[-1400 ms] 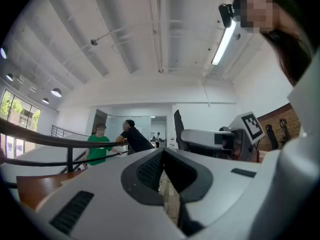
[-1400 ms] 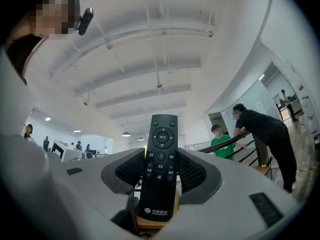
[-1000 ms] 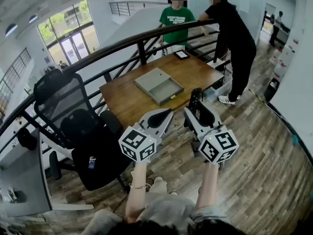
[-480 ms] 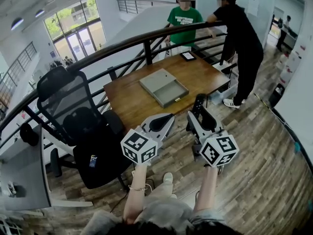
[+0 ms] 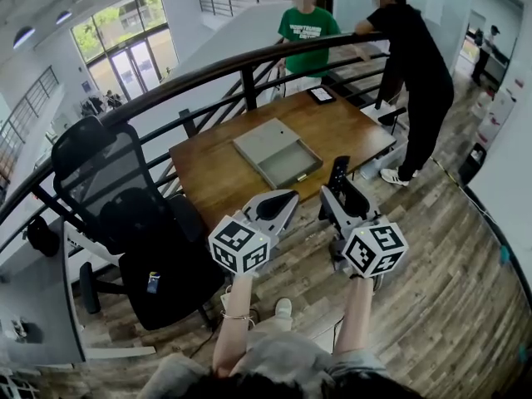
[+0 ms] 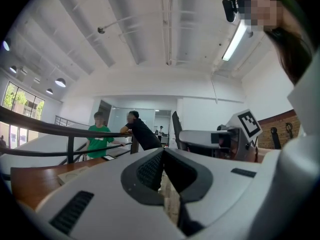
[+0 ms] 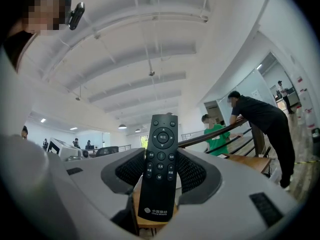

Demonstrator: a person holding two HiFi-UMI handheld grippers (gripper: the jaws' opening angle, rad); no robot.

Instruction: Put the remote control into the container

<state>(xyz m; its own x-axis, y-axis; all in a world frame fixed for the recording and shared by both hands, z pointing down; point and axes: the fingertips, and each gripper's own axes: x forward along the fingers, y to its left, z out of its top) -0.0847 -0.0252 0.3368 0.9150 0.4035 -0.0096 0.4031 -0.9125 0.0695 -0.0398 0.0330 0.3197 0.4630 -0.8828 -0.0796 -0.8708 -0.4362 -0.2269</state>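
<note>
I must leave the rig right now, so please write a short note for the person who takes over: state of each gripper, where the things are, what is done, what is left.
Left gripper: fingers closed, nothing between them.
Right gripper: fingers closed on the black remote control, which stands upright between them.
Container: a grey tray on the wooden table ahead, apart from both grippers; it looks empty.
Done: the remote control is picked up.
Left: bring it over the table, lay it in the container, open the fingers.
</note>
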